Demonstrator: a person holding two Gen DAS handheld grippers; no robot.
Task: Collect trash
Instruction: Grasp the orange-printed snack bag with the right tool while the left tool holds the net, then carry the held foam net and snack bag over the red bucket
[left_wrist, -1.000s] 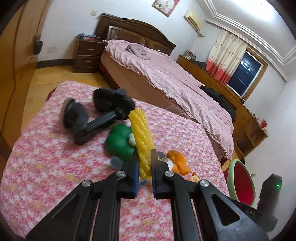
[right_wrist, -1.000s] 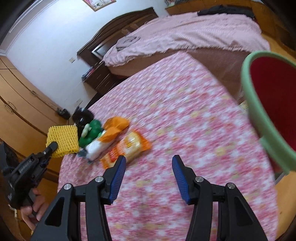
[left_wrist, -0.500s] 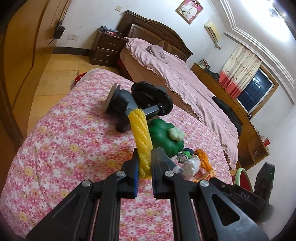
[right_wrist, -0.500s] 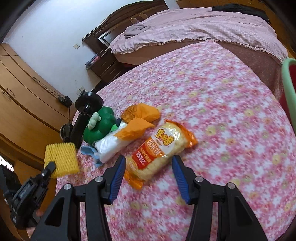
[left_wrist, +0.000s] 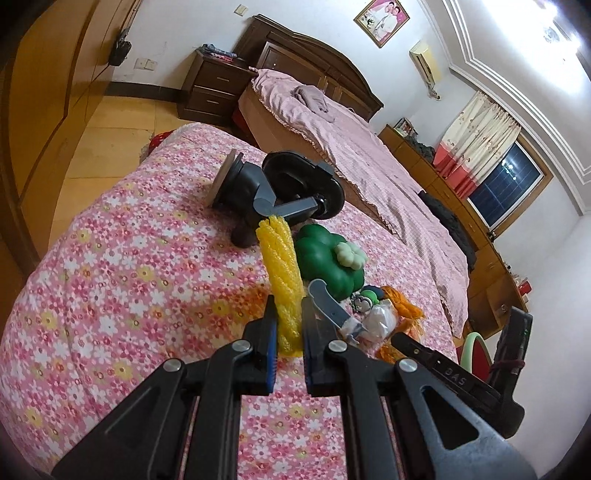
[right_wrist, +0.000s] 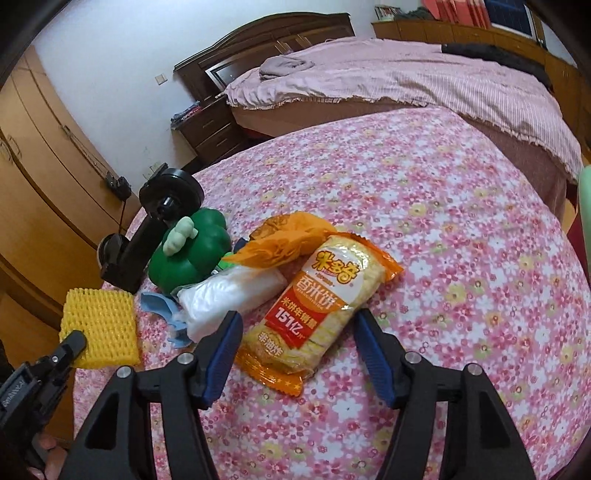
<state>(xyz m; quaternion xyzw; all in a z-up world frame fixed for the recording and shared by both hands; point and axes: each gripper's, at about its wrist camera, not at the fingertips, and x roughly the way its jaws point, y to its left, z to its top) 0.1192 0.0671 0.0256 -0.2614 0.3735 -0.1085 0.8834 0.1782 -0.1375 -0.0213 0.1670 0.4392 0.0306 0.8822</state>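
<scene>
Your two grippers over the floral table.
Your left gripper (left_wrist: 287, 325) pinches the yellow foam net (left_wrist: 280, 273); your right gripper (right_wrist: 299, 345) is opening, straddling the rice-cracker packet (right_wrist: 314, 306) without pressing it.

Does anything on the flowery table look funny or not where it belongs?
Yes. A black stand lies tipped on its side on the flowery tablecloth, beside a green toy pepper. Neither looks like trash, yet they sit heaped with wrappers, a snack packet and a white bag.
</scene>
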